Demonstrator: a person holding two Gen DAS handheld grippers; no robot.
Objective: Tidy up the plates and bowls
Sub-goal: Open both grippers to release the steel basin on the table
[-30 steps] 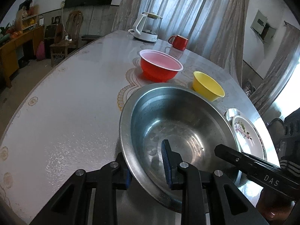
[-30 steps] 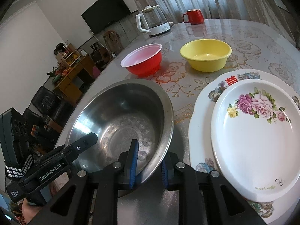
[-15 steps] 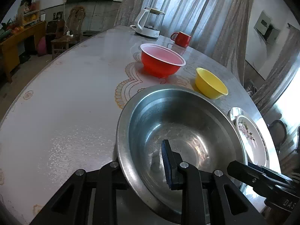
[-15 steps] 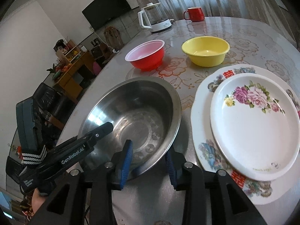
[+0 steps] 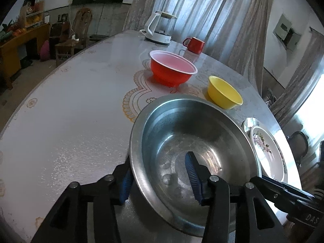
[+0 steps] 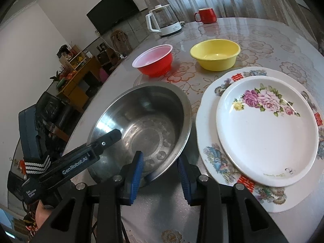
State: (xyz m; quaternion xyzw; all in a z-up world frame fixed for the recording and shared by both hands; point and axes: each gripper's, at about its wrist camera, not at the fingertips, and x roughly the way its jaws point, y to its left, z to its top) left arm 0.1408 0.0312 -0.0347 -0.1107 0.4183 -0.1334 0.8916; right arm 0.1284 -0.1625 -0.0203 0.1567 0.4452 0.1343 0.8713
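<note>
Steel round basin sits on patterned table; left gripper jaws opening astride near rim, right gripper apart astride opposite rim, pads clear. Floral plates just beside.

We see the table carrying steel basin, red bowl, yellow bowl, big plate, kettle, mug.

The left hand-held gripper, jaws opening, straddles the steel bowl's rim.
</note>
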